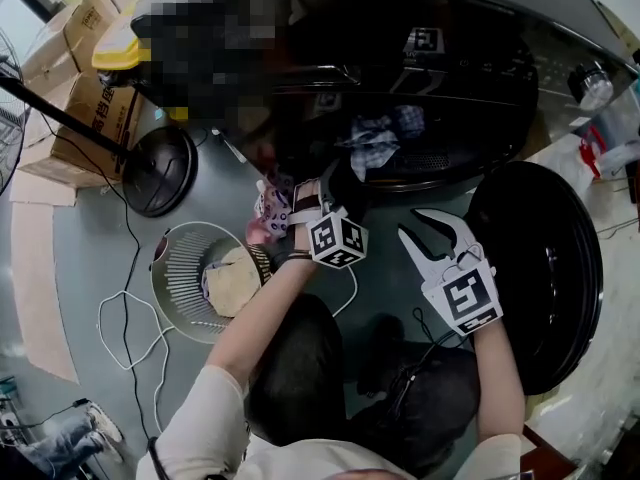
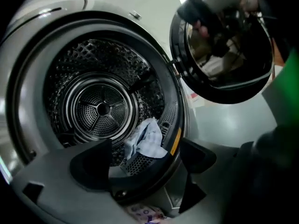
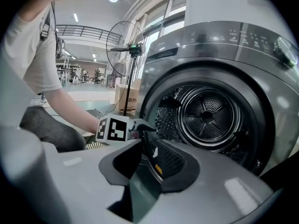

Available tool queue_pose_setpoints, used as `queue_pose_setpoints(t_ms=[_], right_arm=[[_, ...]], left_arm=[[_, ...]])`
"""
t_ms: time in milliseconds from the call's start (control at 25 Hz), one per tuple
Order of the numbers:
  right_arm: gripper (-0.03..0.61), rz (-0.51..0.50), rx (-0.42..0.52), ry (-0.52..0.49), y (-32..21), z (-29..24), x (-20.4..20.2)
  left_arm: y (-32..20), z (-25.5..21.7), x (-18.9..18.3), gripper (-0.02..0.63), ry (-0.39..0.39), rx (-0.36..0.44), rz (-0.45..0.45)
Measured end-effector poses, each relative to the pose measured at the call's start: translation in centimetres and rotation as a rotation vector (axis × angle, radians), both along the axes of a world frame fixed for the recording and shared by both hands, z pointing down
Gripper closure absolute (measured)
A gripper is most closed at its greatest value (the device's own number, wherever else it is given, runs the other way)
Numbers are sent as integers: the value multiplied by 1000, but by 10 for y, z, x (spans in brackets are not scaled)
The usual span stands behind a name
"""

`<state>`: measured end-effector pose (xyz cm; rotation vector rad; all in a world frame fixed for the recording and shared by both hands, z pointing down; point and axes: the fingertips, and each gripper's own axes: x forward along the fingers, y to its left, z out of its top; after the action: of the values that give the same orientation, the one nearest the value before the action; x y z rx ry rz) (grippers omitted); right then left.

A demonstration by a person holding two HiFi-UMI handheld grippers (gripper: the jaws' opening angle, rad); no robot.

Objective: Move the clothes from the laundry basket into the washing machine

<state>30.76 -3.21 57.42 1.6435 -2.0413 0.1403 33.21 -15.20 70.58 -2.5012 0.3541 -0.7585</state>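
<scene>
Gaping left tongs (image 2: 145, 162), narrowly parted right tongs (image 3: 147, 164) face drum (image 2: 100, 108); blue cloth (image 2: 147, 139) lying low inside.

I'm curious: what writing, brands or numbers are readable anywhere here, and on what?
Nothing reads clearly.
Cardboard box: red characters, too blurred to read.
Washing machine panel: labels too small to read.
Yellow sticker on the door rim: too small to read.
Marker cube: black-and-white square patterns, no words.

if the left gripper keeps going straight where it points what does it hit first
Likely the blue cloth draped at the washer's front lip, seen between the open fingers of the left gripper; depth is unclear, so the lip might come first.
</scene>
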Motion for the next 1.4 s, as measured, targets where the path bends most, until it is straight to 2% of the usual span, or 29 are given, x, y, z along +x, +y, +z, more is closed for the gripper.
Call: queue_pose_setpoints(t_ms=[120,240,280,400,480,560,600,760,840,1040,1200,1400], right_arm=[[463,21,19,40,-9,6,8],[463,25,15,63,-20,15,11],[463,27,15,61,-26,18,11],[462,13,3,74,-44,29,10],[458,1,-12,83,-56,38,11],[436,-6,-23,90,-67,45,12],[434,-13,-28,97,-73,49,13],[416,-34,-41,133,-90,67,19],[416,-32,-42,117,-96,74,19],[414,-20,-62,97,-113,84,28],[413,-53,-53,158,-124,52,36],[414,-184,-47,187,-103,-8,5]], left_arm=[[5,-15,-14,160,55,-54,-9],[5,-34,-30,222,112,-118,-35],[5,-40,-36,259,134,-138,-47],[5,-55,-53,428,197,-194,-94],[7,-62,-62,456,227,-216,-121],[8,-66,-71,532,248,-223,-142],[9,-67,-75,550,255,-226,-152],[6,-66,-88,590,280,-259,-183],[5,-65,-95,604,293,-274,-191],[13,-58,-105,607,305,-320,-165],[13,-52,-120,607,298,-296,-160],[-3,-35,-136,607,292,-296,-216]])
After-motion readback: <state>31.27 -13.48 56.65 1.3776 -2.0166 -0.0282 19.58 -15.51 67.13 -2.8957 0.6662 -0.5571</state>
